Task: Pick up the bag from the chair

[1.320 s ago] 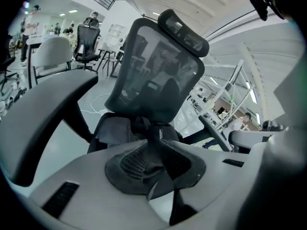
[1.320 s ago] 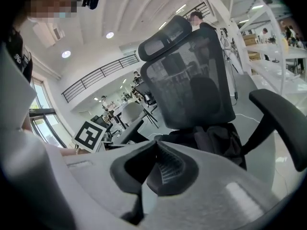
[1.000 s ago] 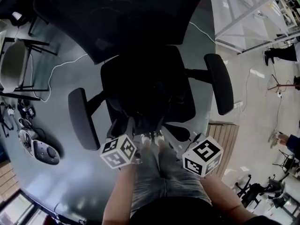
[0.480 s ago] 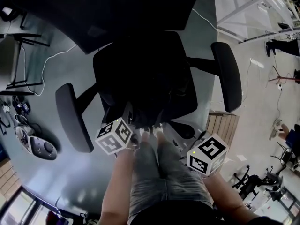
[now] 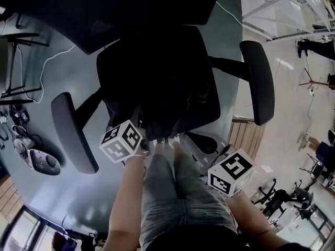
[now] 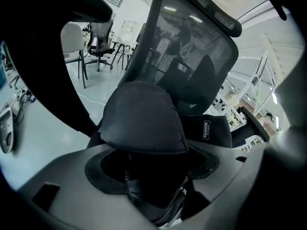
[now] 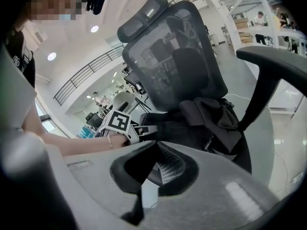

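Half done: left tongs [image 6: 151,161] seem clamped on the bag [image 6: 141,119], unlifted from the chair [image 6: 192,47]; right tongs [image 7: 154,145] closed, empty.

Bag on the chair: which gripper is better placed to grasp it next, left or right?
Left. The left gripper is right at the bag; the right gripper hangs back from the chair.

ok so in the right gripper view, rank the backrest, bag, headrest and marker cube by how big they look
1. backrest, clearly largest
2. bag
3. headrest
4. marker cube
The last two look close in size, and the cube sits nearer the camera, so that pair is unsure.
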Available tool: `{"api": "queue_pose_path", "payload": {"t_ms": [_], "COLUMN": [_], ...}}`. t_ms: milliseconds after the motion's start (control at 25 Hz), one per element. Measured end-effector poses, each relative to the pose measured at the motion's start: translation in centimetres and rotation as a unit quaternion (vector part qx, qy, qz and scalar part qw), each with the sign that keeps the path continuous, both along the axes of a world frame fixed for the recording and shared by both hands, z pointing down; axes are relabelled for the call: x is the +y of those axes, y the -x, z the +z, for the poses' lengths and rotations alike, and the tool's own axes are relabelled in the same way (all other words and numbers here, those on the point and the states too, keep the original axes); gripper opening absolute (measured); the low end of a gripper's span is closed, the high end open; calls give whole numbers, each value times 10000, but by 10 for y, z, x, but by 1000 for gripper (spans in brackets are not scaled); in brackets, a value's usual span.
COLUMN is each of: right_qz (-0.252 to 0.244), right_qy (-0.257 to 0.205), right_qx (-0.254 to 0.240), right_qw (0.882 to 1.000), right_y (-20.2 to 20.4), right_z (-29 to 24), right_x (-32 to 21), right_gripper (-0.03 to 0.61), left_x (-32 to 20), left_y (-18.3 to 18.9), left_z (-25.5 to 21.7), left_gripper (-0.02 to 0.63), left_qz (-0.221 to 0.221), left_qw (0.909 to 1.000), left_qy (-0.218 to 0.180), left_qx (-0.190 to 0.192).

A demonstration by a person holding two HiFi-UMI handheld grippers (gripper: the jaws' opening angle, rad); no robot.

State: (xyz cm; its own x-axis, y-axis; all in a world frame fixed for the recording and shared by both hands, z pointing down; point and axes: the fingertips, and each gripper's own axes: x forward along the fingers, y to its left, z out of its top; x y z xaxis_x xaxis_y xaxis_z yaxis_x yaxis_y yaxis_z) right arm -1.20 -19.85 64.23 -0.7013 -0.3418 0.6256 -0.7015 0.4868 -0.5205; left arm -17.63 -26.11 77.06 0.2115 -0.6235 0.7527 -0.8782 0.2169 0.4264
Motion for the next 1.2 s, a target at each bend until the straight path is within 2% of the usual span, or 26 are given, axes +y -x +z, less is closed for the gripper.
{"api": "queue_pose_path", "payload": {"t_ms": [200,240,360,440,720,1000,1200], "right_qz": [-35,-22,19,49,221,343,398], "right_qy": [42,43,38,25,-130,-399,-666], "right_qx": [14,8,-37,-59,-128,-179,-191], "right_qw": [10000,10000,10000,10000,9996,9985,9968], "right_y": [1,0,-3,-4,-4,-5,-13], "right_z": [3,4,3,1,-13,-43,-70], "right_x": [2,2,5,8,6,16,18], "right_gripper": [-2,-2,-2,-2,-2,-2,-2], "left_x": [-6,-7,-2,2,10,38,57], "left_y": [-4,-5,-7,-10,-19,-40,-40], "left_z": [7,9,13,10,-24,-61,-91], "left_gripper": [298,269,109,63,49,48,43], "left_qz": [211,287,538,716,698,957,1011], "left_qw": [9998,9996,9981,9968,9975,9939,9925], "left_qy": [18,32,43,7,-127,-209,-325], "left_qx": [6,-26,-282,-365,54,496,600]}}
